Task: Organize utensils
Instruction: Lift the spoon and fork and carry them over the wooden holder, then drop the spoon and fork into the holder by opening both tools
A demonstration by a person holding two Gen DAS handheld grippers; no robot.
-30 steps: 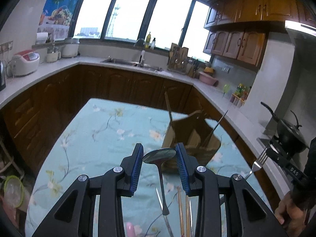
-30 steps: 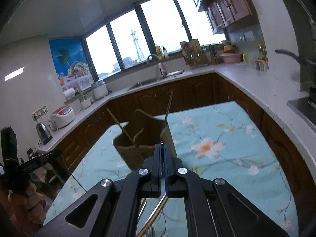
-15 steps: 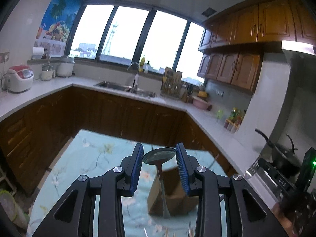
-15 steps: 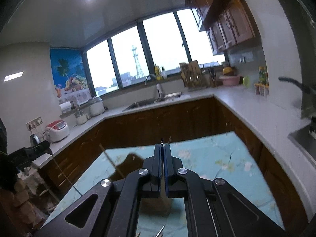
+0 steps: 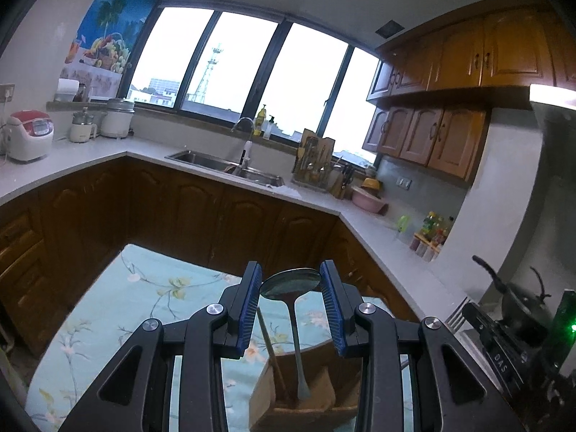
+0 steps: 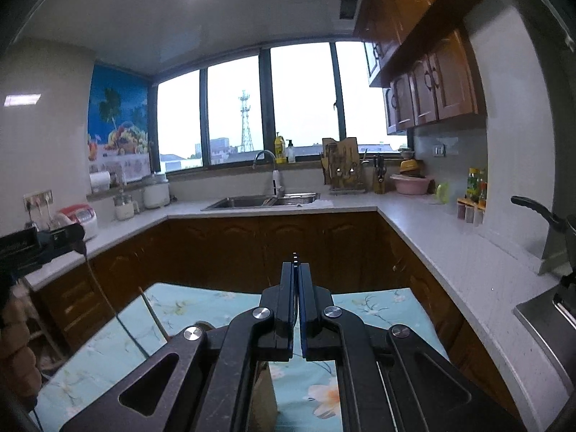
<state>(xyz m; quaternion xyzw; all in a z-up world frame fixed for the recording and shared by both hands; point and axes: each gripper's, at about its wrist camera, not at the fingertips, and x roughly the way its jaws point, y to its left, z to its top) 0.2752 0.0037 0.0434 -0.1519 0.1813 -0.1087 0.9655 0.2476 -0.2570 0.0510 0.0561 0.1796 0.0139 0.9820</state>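
In the left wrist view my left gripper (image 5: 291,282) is shut on a metal spoon (image 5: 290,283), bowl up between the blue pads. The handle hangs down, its end over or inside the wooden utensil holder (image 5: 306,392) on the floral table. A wooden chopstick (image 5: 268,345) leans in the holder. In the right wrist view my right gripper (image 6: 296,270) is shut on a fork; only its tine tips (image 6: 295,256) show above the fingers. The holder (image 6: 268,396) lies mostly hidden under this gripper. The fork (image 5: 456,315) and right gripper also show at the left wrist view's right edge.
The table carries a light blue floral cloth (image 5: 144,298). Dark wood cabinets and a grey counter with a sink (image 6: 262,201) run behind it. A black pan (image 5: 518,298) sits on the stove at right. The left gripper (image 6: 39,243) shows at the right wrist view's left edge.
Both grippers have risen and tilted up, so more kitchen and less table shows. The spoon's handle end now hangs over the holder. The loose utensils on the cloth have left view.
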